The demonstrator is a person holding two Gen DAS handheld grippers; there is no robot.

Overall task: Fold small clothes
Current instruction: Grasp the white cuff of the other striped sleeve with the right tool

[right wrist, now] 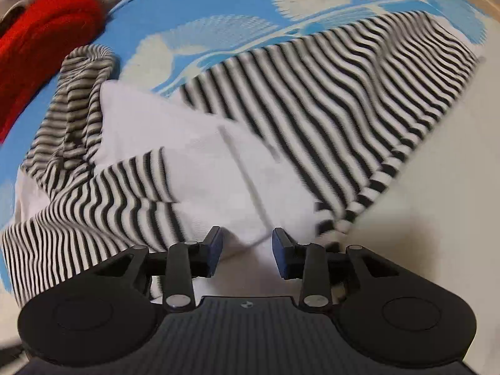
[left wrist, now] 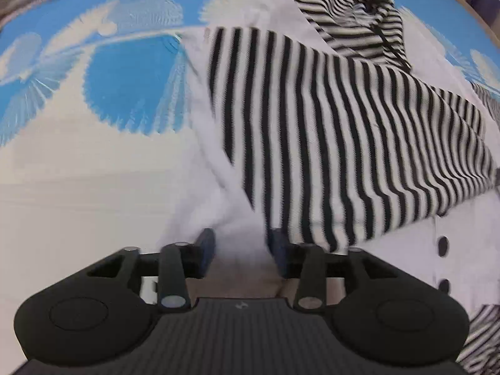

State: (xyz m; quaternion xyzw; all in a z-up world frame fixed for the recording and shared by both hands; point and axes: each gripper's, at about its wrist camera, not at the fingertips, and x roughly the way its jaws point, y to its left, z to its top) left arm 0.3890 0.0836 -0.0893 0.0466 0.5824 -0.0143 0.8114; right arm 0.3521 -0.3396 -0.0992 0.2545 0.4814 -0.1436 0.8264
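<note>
The black-and-white striped garment [left wrist: 328, 125] fills the centre and right of the left wrist view, lying partly folded on a blue and white patterned sheet [left wrist: 131, 93]. A plain white panel of it runs down the middle of the frame, and a striped flap lies across that panel toward the right; a bunched striped part (a hood or a sleeve, I cannot tell which) sits at the upper right. Two dark buttons [left wrist: 443, 246] show on the white cloth at the lower right.

In the right wrist view the same striped garment [right wrist: 328, 109] spreads from the upper right down to the centre, with a white panel and its seam in the middle and a striped sleeve-like part at the lower left. A red garment [right wrist: 47, 40] lies in the upper left corner of that frame, well apart from the striped one.

The left gripper [left wrist: 242, 250] points steeply down at the bed, at the bottom centre of its frame. Its blue pads [left wrist: 206, 247] stand apart, with white cloth lying in the gap; the pads do not press on it.

The right gripper [right wrist: 247, 247] also tilts steeply downward, over the lower edge of the white panel. Its jaws are parted, the white fabric beneath and between them, not pinched.
</note>
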